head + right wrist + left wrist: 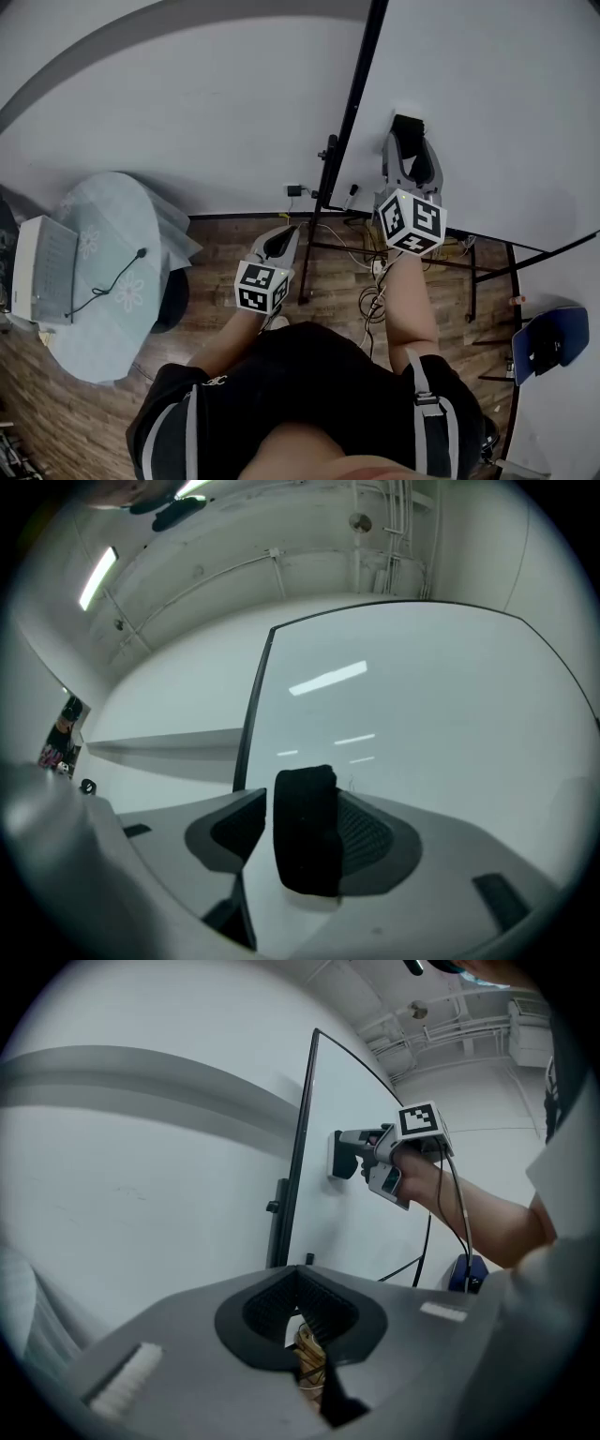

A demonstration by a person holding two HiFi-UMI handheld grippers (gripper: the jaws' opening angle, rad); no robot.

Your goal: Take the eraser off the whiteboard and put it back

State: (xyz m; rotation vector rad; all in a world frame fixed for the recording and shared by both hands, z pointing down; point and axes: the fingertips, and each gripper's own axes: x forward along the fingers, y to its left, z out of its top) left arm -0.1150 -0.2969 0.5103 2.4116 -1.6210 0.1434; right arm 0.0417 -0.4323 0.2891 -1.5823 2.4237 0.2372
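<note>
Whiteboard stands on a black frame over a wood floor, cables beneath. Black eraser sits against the board between the right tongs, which stand apart, a gap showing at one pad. Left tongs closed, empty

The eraser is black against my white, black-framed whiteboard. My grey left gripper and right gripper carry cubes of black-and-white squares. Mid-frame the floor is brown wood. At left is a pale blue, flower-patterned desk, and at lower right a blue chair.
</note>
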